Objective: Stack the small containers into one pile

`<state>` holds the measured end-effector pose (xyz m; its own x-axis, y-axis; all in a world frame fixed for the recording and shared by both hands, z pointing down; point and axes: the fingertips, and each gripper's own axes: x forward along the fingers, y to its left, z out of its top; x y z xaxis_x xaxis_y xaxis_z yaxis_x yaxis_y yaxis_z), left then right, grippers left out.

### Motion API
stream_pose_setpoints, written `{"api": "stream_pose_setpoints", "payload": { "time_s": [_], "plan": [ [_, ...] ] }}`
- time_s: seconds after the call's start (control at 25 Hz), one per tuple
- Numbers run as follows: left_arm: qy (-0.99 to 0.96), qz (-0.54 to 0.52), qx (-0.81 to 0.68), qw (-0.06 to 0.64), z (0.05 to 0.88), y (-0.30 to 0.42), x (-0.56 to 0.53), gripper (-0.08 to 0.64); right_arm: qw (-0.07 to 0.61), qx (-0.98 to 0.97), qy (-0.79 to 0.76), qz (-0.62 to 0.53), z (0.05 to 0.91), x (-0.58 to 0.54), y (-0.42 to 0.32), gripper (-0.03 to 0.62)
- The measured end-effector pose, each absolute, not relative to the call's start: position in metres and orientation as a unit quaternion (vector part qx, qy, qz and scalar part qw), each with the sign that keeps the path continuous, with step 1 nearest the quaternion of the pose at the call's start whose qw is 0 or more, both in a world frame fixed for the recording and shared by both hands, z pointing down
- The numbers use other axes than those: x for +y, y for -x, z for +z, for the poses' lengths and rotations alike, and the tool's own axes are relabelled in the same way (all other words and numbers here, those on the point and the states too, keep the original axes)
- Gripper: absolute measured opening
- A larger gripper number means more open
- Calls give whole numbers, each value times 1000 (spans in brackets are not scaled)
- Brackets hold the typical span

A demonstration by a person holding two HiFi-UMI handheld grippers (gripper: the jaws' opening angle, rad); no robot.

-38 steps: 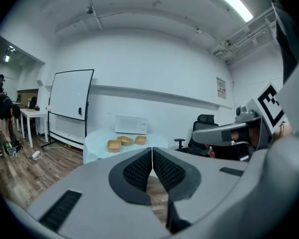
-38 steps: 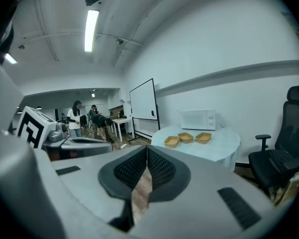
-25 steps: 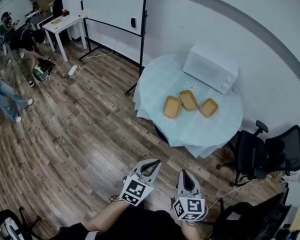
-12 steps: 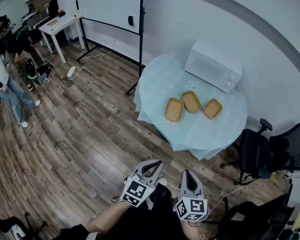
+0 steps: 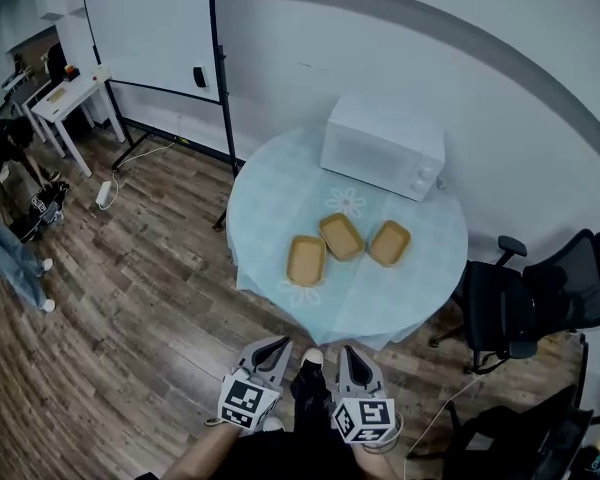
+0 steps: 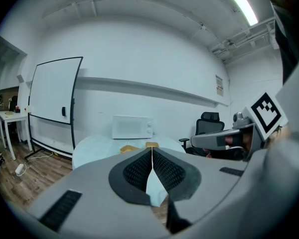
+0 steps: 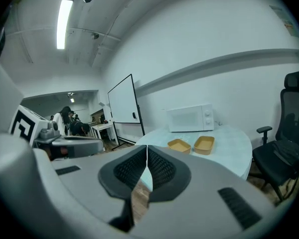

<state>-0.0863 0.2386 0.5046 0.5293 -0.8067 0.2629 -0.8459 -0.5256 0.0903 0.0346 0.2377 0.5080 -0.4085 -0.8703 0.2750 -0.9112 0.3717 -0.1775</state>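
Three small tan containers lie side by side on a round table (image 5: 280,183) with a pale blue cloth: a left one (image 5: 306,259), a middle one (image 5: 341,236) and a right one (image 5: 389,243). Two of them (image 7: 179,145) (image 7: 204,144) show in the right gripper view, and one container (image 6: 129,148) peeks over the jaws in the left gripper view. My left gripper (image 5: 273,346) and right gripper (image 5: 351,354) hang over the floor, short of the table's near edge. Both are shut with nothing between the jaws.
A white microwave (image 5: 383,146) stands at the back of the table. Black office chairs (image 5: 540,308) are to the right. A whiteboard on a stand (image 5: 150,38) is at the back left, with a white desk (image 5: 65,93) and people (image 5: 5,238) at far left. The floor is wood.
The view has moved toward the table, which now sits nearer and more central. Both grippers stay low and shut. The containers have not moved.
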Motion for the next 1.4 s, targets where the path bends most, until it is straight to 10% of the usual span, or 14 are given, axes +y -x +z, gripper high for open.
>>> {"api": "stream_pose_setpoints", "payload": {
  "time_s": [1.0,1.4],
  "plan": [
    [-865,127,-467,129,527,79,-47,17,236,-826,-480,178,614,-97,-60,77],
    [-884,147,-423,132,543,101,-116,17,400,-776,-465,146,688,-179,-70,77]
  ]
}}
